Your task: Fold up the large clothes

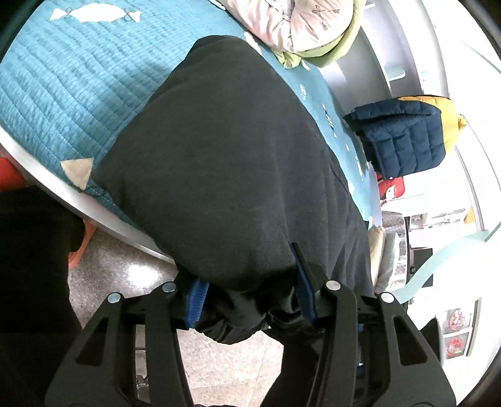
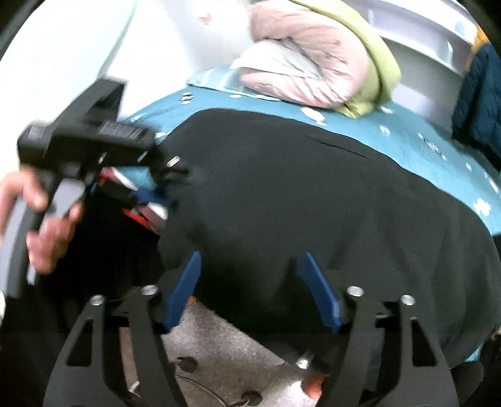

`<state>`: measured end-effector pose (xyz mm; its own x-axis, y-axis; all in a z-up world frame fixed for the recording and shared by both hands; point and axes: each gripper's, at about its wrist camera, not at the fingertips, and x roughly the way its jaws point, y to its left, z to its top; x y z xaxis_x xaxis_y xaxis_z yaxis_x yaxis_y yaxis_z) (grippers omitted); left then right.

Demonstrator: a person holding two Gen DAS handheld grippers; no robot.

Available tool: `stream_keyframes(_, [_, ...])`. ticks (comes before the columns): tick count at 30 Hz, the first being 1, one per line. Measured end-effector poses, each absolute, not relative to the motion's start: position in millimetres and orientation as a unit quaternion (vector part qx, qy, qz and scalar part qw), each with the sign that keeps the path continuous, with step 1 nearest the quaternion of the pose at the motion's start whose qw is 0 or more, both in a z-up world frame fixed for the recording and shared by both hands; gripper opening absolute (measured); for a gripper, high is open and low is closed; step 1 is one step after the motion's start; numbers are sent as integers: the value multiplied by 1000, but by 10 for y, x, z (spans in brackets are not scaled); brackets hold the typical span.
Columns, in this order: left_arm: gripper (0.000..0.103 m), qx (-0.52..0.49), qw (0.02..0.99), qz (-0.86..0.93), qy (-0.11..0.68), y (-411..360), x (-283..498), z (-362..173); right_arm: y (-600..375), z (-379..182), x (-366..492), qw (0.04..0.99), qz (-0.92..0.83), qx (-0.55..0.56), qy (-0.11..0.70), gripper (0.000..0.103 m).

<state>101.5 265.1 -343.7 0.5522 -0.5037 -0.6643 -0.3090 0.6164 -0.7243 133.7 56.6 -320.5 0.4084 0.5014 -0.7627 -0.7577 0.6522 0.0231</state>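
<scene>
A large black garment (image 1: 225, 162) lies spread over a teal quilted bed cover (image 1: 62, 94), its near edge hanging past the bed's edge. My left gripper (image 1: 250, 281) has its blue pads (image 1: 195, 297) wide apart with the bunched black hem lying between them. In the right wrist view the same garment (image 2: 313, 194) fills the middle. My right gripper (image 2: 250, 269) stands open at the hanging hem, blue pads (image 2: 319, 291) on either side of the cloth. The left gripper (image 2: 175, 169) shows there too, held by a hand (image 2: 40, 219) at the garment's left edge.
A rolled pink and green duvet (image 1: 300, 25) lies at the far end of the bed and also shows in the right wrist view (image 2: 319, 62). A navy and yellow puffer jacket (image 1: 407, 137) sits beyond the bed's right side. Speckled floor (image 1: 219, 360) lies below the grippers.
</scene>
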Motion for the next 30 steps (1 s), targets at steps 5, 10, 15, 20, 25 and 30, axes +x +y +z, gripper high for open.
stream_keyframes(5, [48, -431, 763, -74, 475, 2718, 1064, -3391, 788, -3416, 1076, 821, 389, -230, 348, 79])
stream_keyframes(10, [48, -431, 761, -77, 479, 2751, 1092, -3386, 988, -3622, 977, 827, 365, -297, 308, 85])
stream_keyframes(15, [48, -431, 758, -84, 483, 2780, 1145, -3369, 1157, -3806, 979, 845, 320, -347, 250, 88])
stream_keyframes(20, [48, -429, 756, -92, 486, 2814, 1169, -3368, 1373, -3914, 1040, 859, 283, -373, 205, 87])
stream_keyframes(25, [52, -454, 737, -98, 491, 2901, 1173, -3420, 1279, -3792, 1271, 865, 303, -306, 259, 35])
stream_keyframes(30, [68, -437, 753, -158, 466, 2913, 1109, -3115, 993, -3435, 1650, 862, 338, -169, 339, 29])
